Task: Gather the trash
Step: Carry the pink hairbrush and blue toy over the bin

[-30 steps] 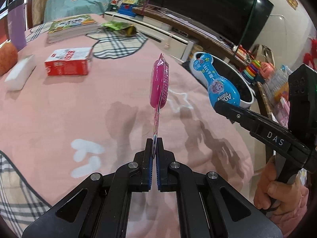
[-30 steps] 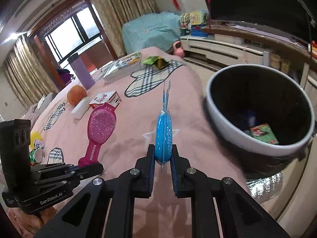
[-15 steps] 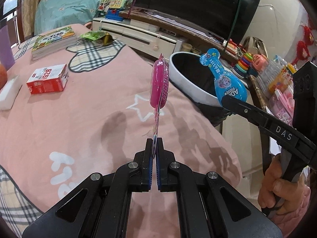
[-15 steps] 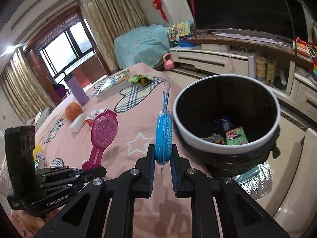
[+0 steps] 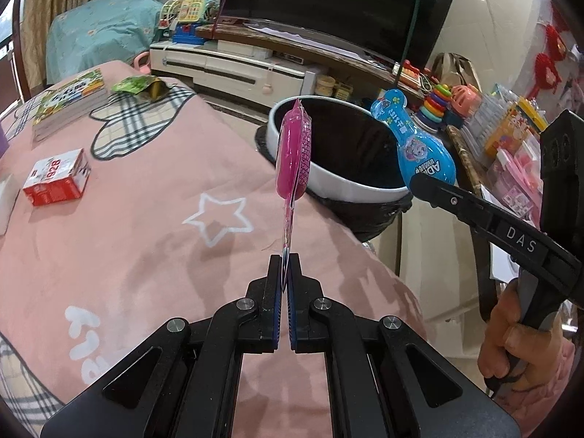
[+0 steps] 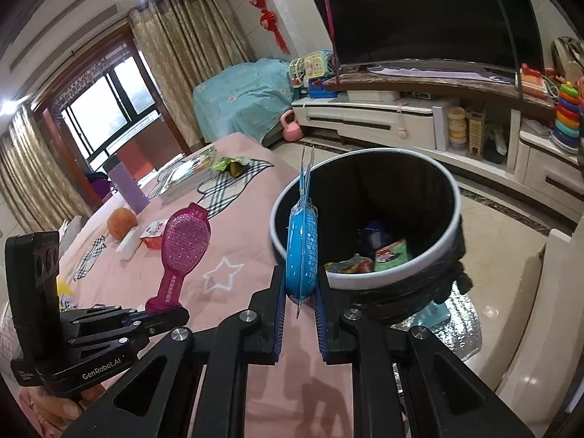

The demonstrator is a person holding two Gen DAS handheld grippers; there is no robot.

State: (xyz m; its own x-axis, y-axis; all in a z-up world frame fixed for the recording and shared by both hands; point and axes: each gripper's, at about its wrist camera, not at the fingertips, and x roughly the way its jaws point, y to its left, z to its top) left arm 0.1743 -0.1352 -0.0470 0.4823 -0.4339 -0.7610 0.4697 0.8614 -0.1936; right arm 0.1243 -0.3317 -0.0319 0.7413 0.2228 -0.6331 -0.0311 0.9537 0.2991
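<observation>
Bed edge (image 5: pixel 365 255) beside bin (image 6: pixel 365 281) | left claw (image 5: pixel 285 255) clamps pink pack (image 5: pixel 294 153) | right claw (image 6: pixel 299 284) clamps blue pack (image 6: pixel 302 252)

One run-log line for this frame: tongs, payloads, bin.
left tongs: shut on pink pack | right tongs: shut on blue pack | trash bin: ahead, holds wrappers | neither pack released

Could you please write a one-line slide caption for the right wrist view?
Right gripper carries a blue blister pack toward the trash bin, beside the left gripper holding a pink one.
</observation>
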